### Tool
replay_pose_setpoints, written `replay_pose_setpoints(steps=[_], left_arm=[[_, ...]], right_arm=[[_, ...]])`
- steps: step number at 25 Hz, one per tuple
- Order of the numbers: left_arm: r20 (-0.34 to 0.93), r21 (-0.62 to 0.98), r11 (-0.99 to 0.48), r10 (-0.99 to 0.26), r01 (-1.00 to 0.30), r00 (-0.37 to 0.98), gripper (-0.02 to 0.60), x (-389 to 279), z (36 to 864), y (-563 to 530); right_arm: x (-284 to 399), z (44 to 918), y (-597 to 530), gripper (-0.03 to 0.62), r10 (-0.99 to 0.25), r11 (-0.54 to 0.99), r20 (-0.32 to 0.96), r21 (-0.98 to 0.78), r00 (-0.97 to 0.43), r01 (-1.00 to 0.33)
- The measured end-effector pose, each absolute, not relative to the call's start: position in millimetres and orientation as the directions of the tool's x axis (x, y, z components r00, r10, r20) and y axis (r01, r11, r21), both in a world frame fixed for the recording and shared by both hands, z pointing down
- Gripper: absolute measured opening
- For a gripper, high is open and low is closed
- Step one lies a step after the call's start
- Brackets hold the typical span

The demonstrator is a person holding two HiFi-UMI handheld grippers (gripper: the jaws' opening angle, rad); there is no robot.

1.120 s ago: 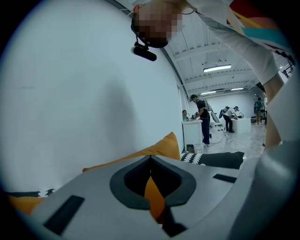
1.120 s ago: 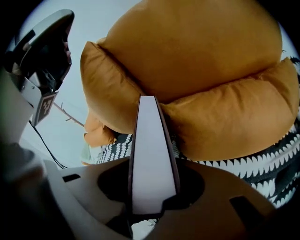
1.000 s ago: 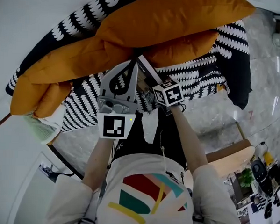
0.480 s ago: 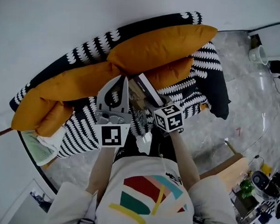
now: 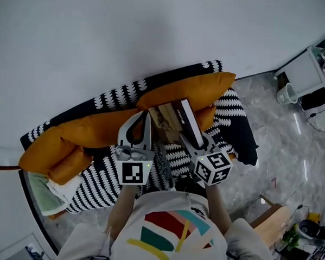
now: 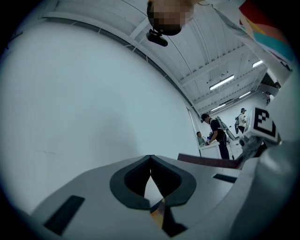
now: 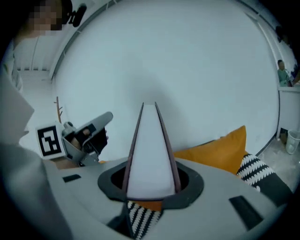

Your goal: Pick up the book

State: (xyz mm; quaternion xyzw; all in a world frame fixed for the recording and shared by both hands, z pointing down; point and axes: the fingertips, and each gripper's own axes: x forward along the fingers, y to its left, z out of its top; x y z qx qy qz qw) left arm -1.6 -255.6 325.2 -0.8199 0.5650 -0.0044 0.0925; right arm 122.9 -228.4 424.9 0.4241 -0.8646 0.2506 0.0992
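Observation:
The book [image 5: 176, 119] has dark covers and white page edges and hangs in the air above the sofa. My right gripper [image 5: 190, 140] is shut on its near end. In the right gripper view the book [image 7: 152, 140] stands up between the jaws, which press on both covers. My left gripper [image 5: 146, 115] is shut with nothing in it, just left of the book's left edge. In the left gripper view its jaws [image 6: 150, 158] meet at the tip and the book's edge [image 6: 206, 161] shows to the right. The left gripper [image 7: 86, 133] also shows in the right gripper view.
Below lies a black-and-white patterned sofa [image 5: 228, 111] with long orange cushions [image 5: 181, 89] against a white wall [image 5: 129, 32]. A marble floor [image 5: 281, 144], a white cabinet [image 5: 304, 71] and a wooden stool [image 5: 269, 219] lie to the right. People stand far off [image 6: 215, 133].
Both grippers have risen with the book, well clear of the cushions. The sofa now looks smaller and lower in the head view. The book sits steeper in the right gripper.

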Motion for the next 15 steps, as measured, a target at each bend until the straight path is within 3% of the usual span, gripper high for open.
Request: replay_pose_setpoints(steps=[7, 15], left_arm=[[-0.187, -0.161, -0.328, -0.916, -0.931, 0.355, 0.005, -3, 281, -244], [-0.198, -0.192, -0.390, -0.883, -0.901, 0.425, 0.005, 16, 270, -232]], right_arm=[[129, 315, -229, 0.153, -0.802, 0.569, 0.086, -0.193, -0.591, -0.799], [121, 278, -209, 0.153, -0.814, 0.568, -0.007, -0.216, -0.581, -0.794]])
